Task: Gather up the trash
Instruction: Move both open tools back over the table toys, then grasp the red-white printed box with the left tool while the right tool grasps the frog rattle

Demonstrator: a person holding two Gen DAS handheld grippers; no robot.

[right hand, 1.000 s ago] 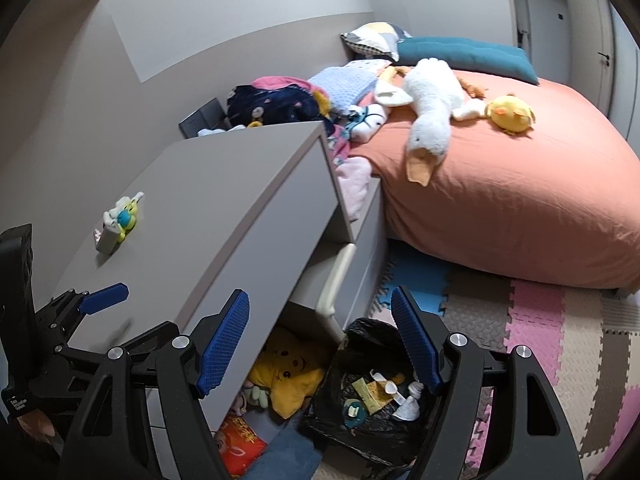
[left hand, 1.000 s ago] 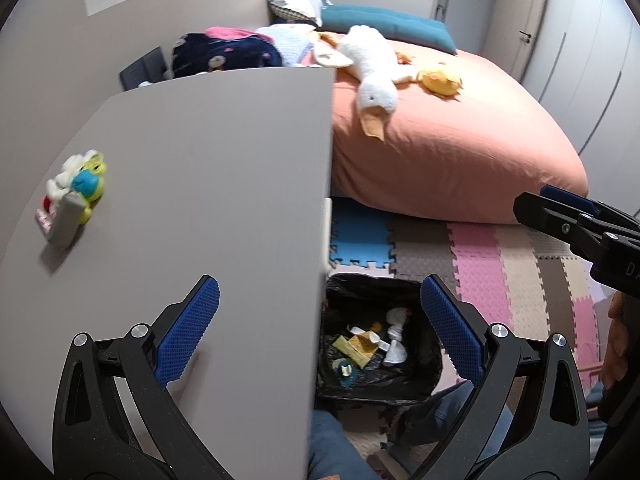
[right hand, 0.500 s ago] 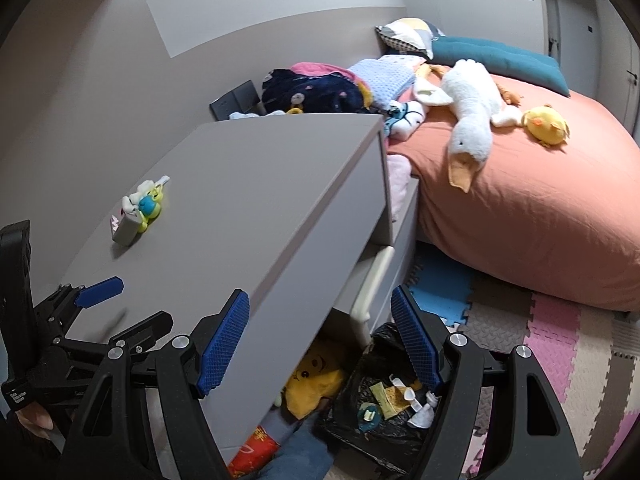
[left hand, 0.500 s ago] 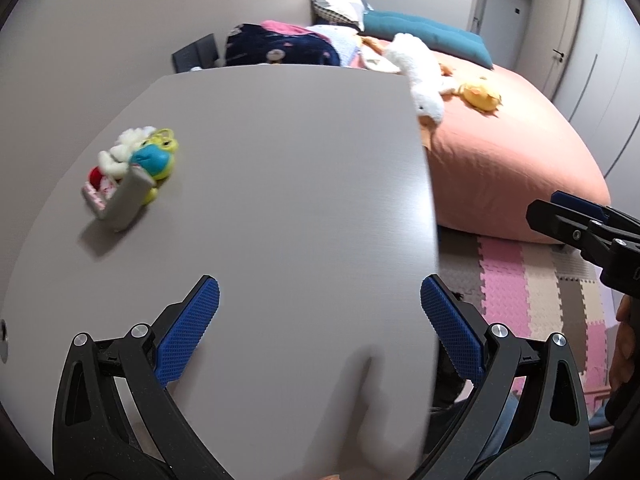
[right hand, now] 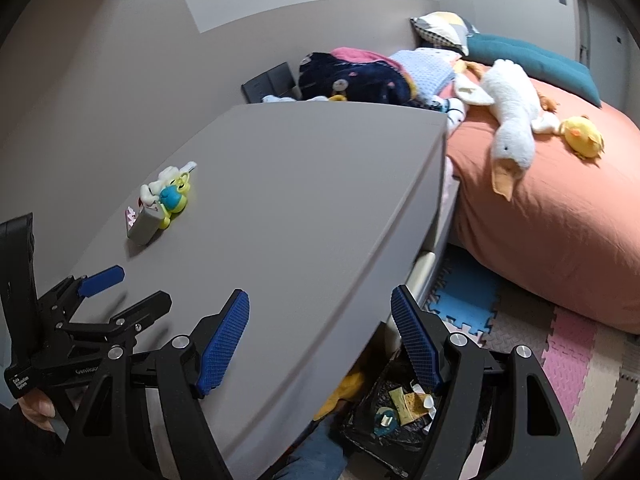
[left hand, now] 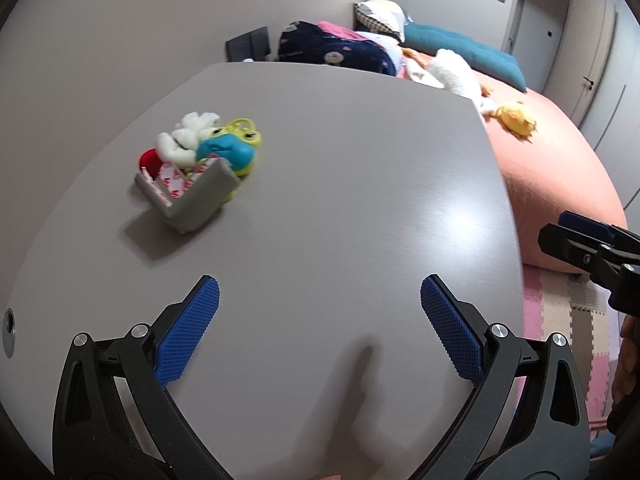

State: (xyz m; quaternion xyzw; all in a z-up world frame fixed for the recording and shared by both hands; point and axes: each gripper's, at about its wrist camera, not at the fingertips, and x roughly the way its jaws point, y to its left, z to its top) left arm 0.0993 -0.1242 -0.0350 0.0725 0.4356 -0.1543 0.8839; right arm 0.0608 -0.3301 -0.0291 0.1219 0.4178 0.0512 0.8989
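Risk first: we see the trash pile (left hand: 198, 168) sitting on the grey dresser top (left hand: 340, 208), a bent grey cardboard piece with red-and-white tape strips, white fluff, something red, and a blue-and-yellow plastic bit all bunched together, so we judge a single pinch could take only one piece and leave or scatter the rest. The fluff looks light and loose, and could drift off. The cardboard stands propped and open, so a closing grip might flatten it or push it across the smooth top instead of catching it. The left gripper (left hand: 320, 328) hangs over the near part of the top with its blue pads spread wide and nothing between them; the pile lies ahead and to its left, well apart. The right gripper (right hand: 320, 340) is spread wide too, empty, out over the dresser's front edge, with the pile far off to its left. We also note both tools sit near each other, so they could bump if both go for the pile. The bin (right hand: 400, 408) with a black liner stands on the floor below the front edge, already holding scraps; carrying over that edge risks a drop onto the foam mat (right hand: 560, 352). Room: bedroom, grey walls, bed with orange cover (right hand: 540, 208), white goose plush (right hand: 512, 128), yellow chick (right hand: 582, 136), teal cushion, piled clothes behind the dresser. Left view is slightly blurred.
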